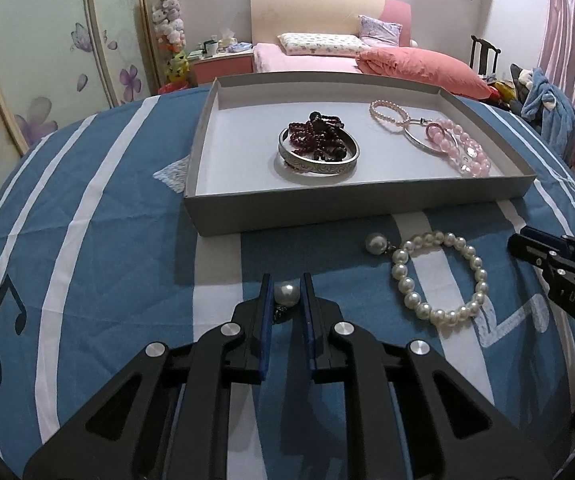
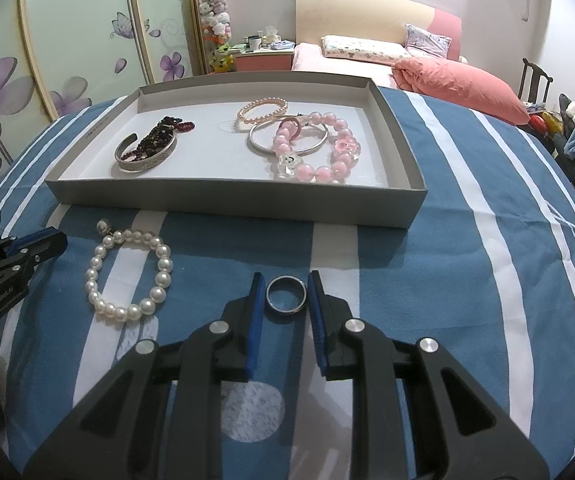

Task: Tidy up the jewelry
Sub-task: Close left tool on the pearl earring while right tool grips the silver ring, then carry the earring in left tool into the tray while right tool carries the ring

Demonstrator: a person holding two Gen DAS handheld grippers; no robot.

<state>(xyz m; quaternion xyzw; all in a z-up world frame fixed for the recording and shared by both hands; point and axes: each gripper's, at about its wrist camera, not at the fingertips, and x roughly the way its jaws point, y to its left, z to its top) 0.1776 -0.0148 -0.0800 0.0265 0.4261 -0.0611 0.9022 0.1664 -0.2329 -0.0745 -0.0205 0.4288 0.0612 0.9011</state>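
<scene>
Left wrist view: your left gripper [image 1: 286, 294] has its fingers [image 1: 264, 300] clamped on a single pearl earring [image 1: 286, 294], pads pressing both sides of the pearl just above the blue striped cloth [image 1: 99, 240] covering the desk. To the right on the cloth lies a white pearl bracelet [image 1: 439, 276] with a second pearl earring [image 1: 376, 243] touching its upper left end. Beyond them sits the grey tray [image 1: 351, 204]; inside, a silver bangle [image 1: 318, 158] rings a heap of dark red beads [image 1: 319, 132], and at the tray's right side a thin pink bead bracelet [image 1: 387, 116], a slim silver hoop [image 1: 427, 140] and a chunky pink bead bracelet [image 1: 467, 148] overlap. Your right gripper [image 1: 527, 246] pokes in at the right edge.

Right wrist view: your right gripper [image 2: 286, 295] holds a dark metal ring [image 2: 286, 295] between its fingers [image 2: 256, 300], both blue pads touching its rim, over the cloth. The pearl bracelet [image 2: 127, 276] lies to the left, near your left gripper [image 2: 43, 246] at the frame edge. The tray [image 2: 247, 200] is just ahead with the same jewelry inside.
</scene>
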